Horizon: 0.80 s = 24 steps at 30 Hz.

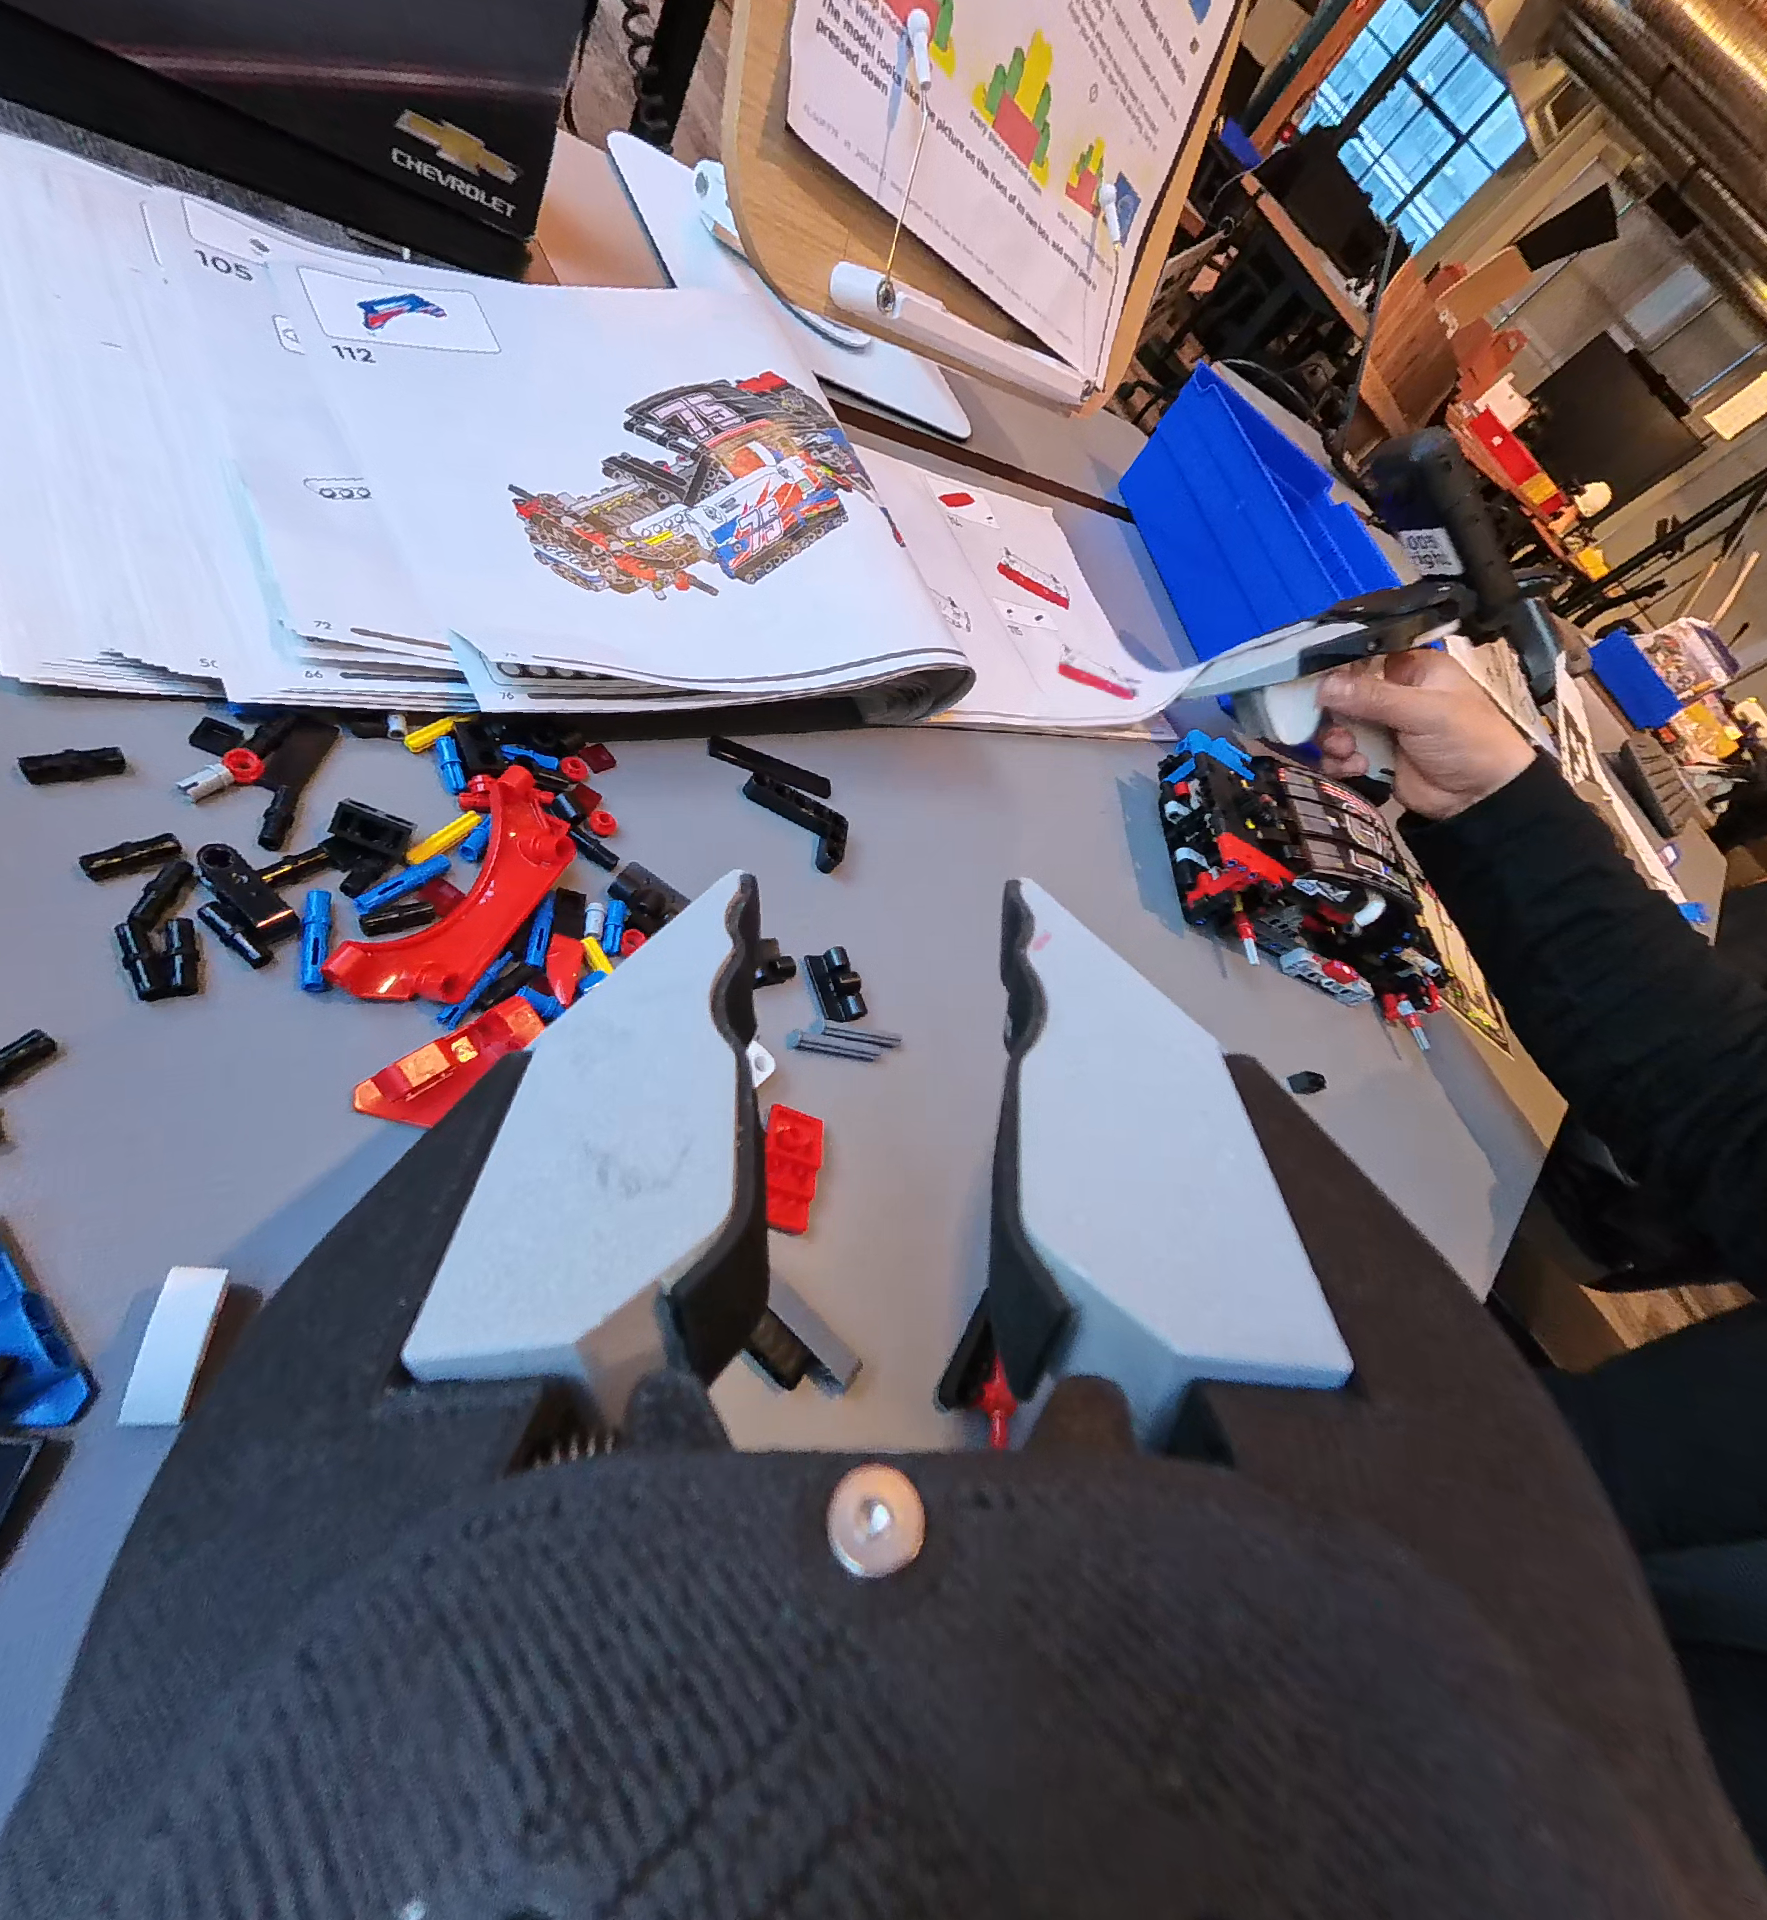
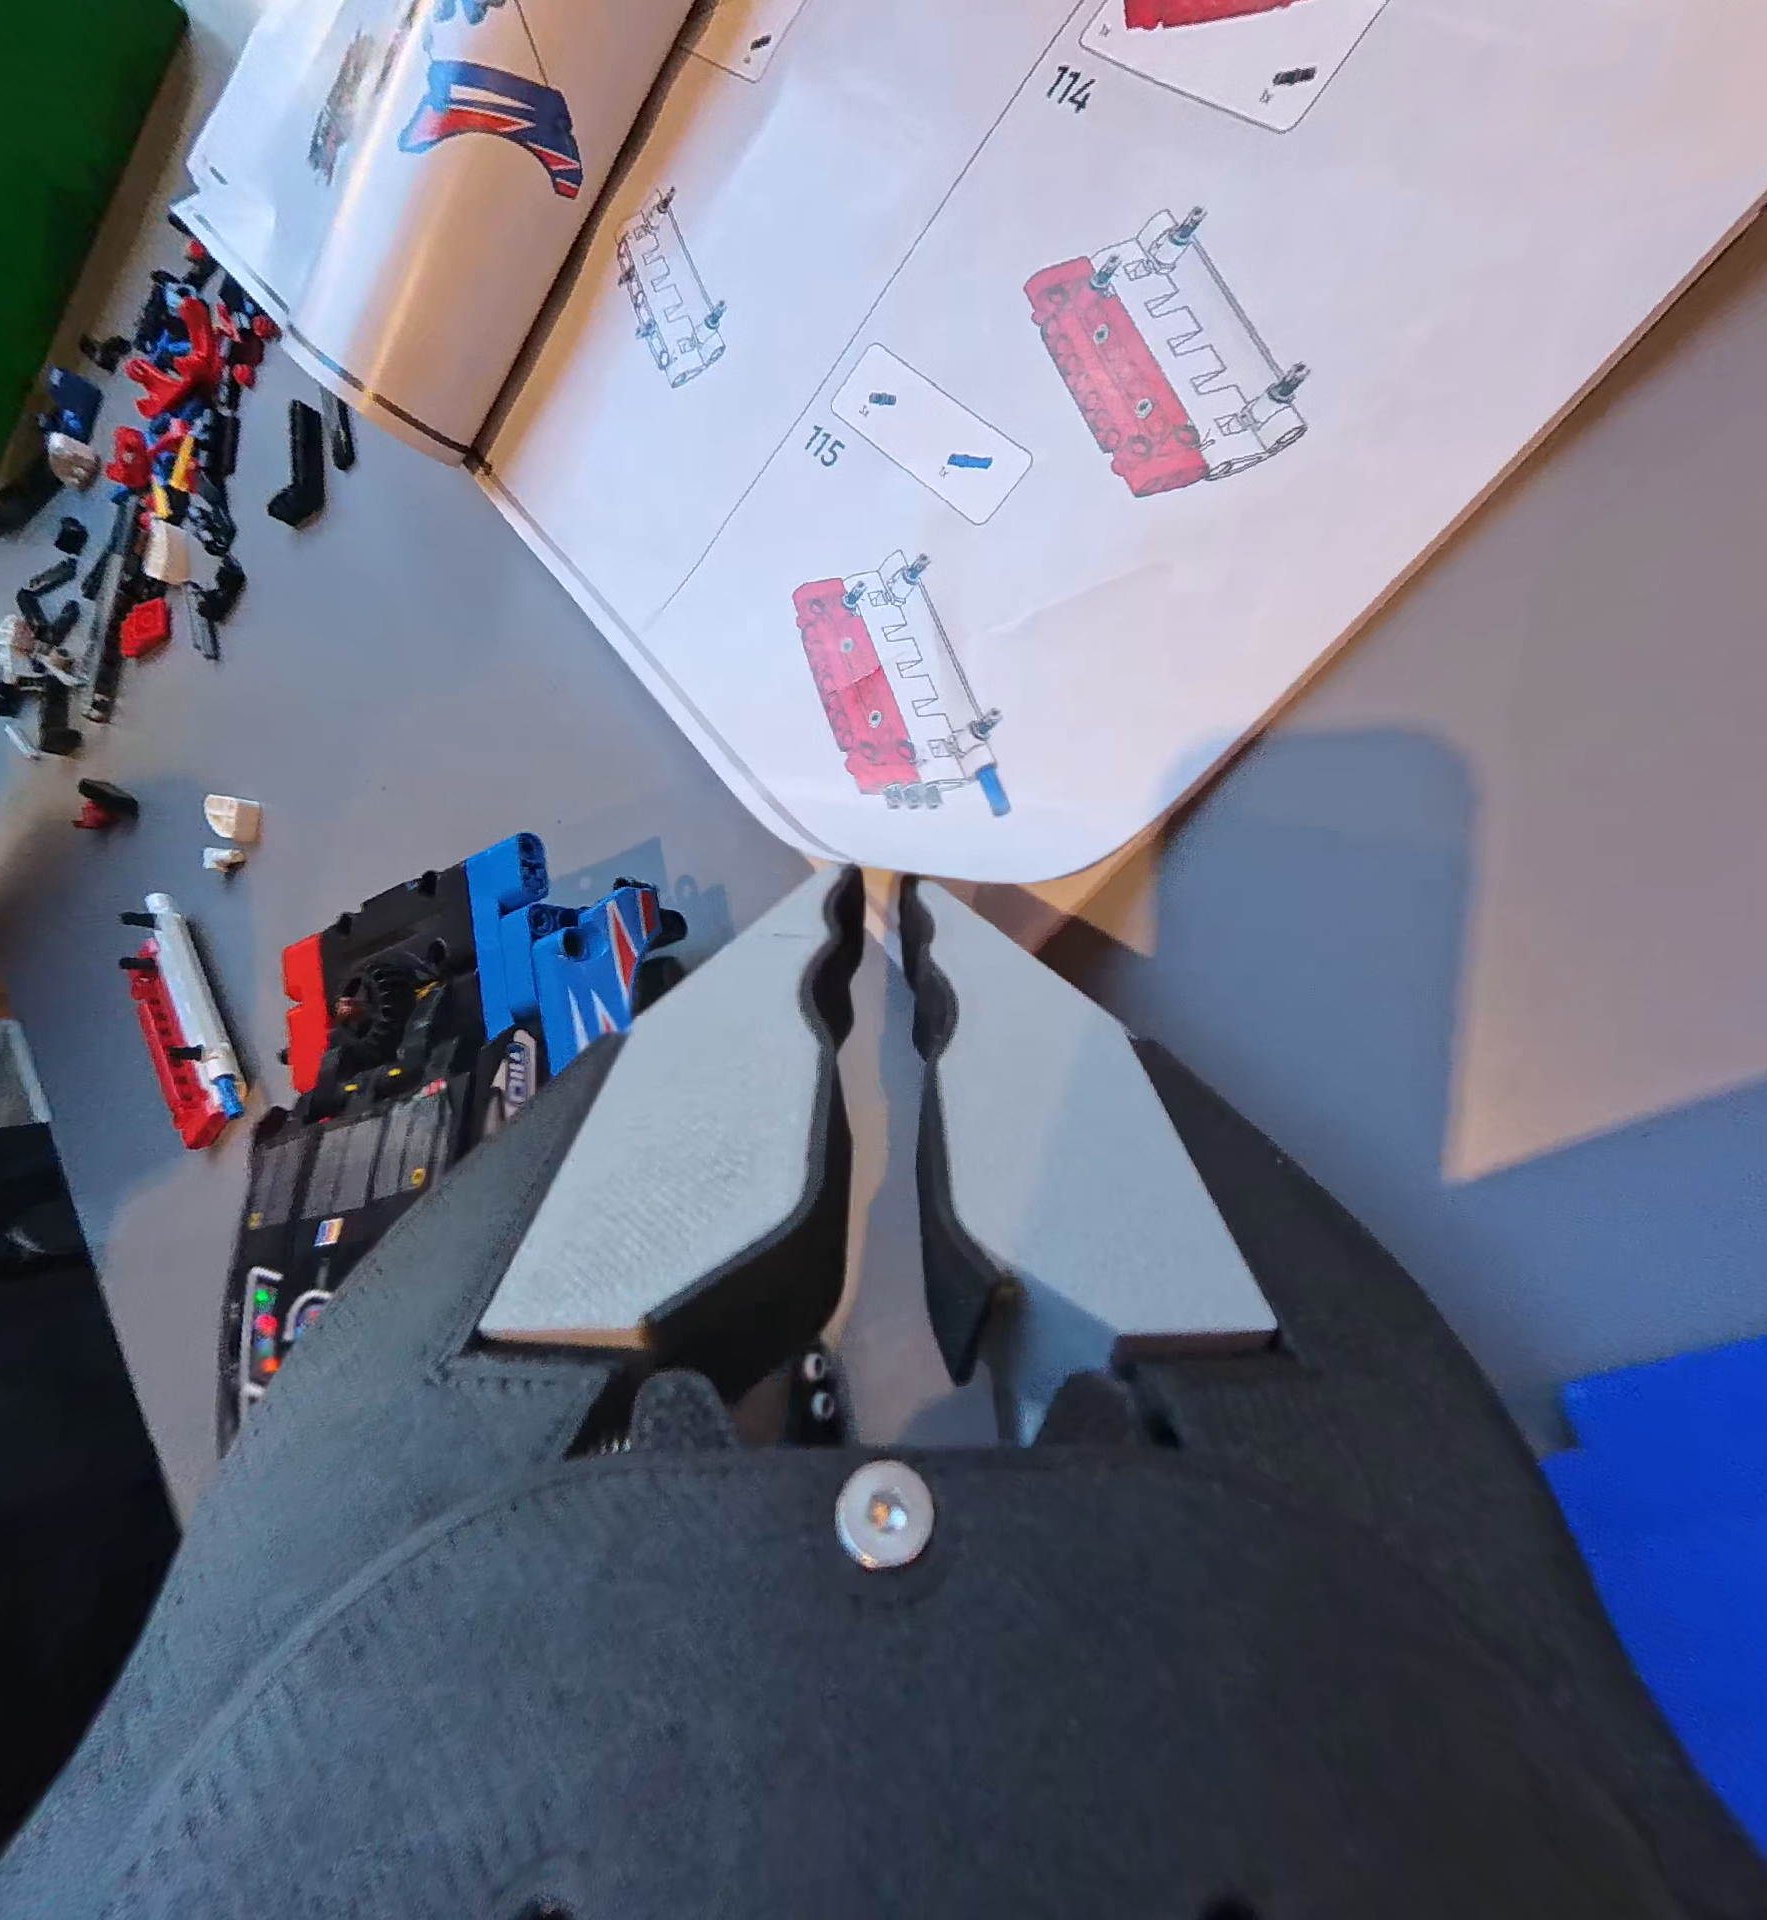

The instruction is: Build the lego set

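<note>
Right claw pinches the glossy, curling booklet page.

Numbered steps on open instruction booklet, brand mark on black box, printed sheet on wooden stand

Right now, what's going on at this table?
A person is building a Lego car with two handheld grippers. The right gripper is pinching the corner of a manual page, lifting it as if to turn it. The left gripper hangs open and empty above the loose parts on the grey table. The half-built car sits by the person's hand, and a small red and white subassembly lies beside it.
</note>
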Motion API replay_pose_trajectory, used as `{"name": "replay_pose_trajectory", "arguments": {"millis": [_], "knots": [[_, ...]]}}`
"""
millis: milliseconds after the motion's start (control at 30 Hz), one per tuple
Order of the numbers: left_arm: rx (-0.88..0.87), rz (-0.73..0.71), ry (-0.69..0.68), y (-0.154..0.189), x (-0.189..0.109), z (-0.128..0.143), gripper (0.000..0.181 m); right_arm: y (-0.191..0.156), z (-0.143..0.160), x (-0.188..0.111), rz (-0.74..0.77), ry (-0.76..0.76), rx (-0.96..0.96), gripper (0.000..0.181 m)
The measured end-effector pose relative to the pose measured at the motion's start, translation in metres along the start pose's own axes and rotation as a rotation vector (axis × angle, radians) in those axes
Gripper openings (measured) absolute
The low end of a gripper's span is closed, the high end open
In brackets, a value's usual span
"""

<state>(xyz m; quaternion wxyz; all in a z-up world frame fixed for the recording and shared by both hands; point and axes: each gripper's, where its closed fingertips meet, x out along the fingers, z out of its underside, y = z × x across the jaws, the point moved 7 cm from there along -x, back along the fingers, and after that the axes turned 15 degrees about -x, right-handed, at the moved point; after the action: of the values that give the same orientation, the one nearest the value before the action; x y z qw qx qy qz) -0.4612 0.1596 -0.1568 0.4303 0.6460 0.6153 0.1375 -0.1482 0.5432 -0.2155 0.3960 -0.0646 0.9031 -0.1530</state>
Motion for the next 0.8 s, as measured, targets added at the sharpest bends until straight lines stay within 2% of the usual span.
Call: {"name": "replay_pose_trajectory", "arguments": {"millis": [200, 367, 433, 500, 633, 800], "knots": [[-0.001, 0.002, -0.006, -0.001, 0.002, 0.001, 0.044, 0.001, 0.004, 0.003, 0.129, -0.081, -0.126, 0.002], [-0.004, 0.004, -0.010, -0.002, 0.004, 0.001, 0.044, -0.003, 0.004, 0.006, 0.161, -0.114, -0.174, 0.002], [-0.004, 0.002, -0.010, -0.002, 0.004, 0.001, 0.044, -0.004, 0.004, 0.006, 0.143, -0.116, -0.161, 0.005], [-0.005, 0.001, -0.011, -0.003, 0.005, 0.001, 0.044, -0.006, 0.004, 0.007, 0.094, -0.111, -0.131, 0.016], [-0.009, 0.003, -0.011, -0.004, 0.006, 0.001, 0.044, -0.012, 0.002, 0.009, -0.077, -0.033, -0.047, 0.031], [-0.004, 0.004, -0.017, -0.003, 0.007, 0.001, 0.044, -0.007, -0.002, 0.005, -0.111, 0.040, 0.027, 0.030]]}}
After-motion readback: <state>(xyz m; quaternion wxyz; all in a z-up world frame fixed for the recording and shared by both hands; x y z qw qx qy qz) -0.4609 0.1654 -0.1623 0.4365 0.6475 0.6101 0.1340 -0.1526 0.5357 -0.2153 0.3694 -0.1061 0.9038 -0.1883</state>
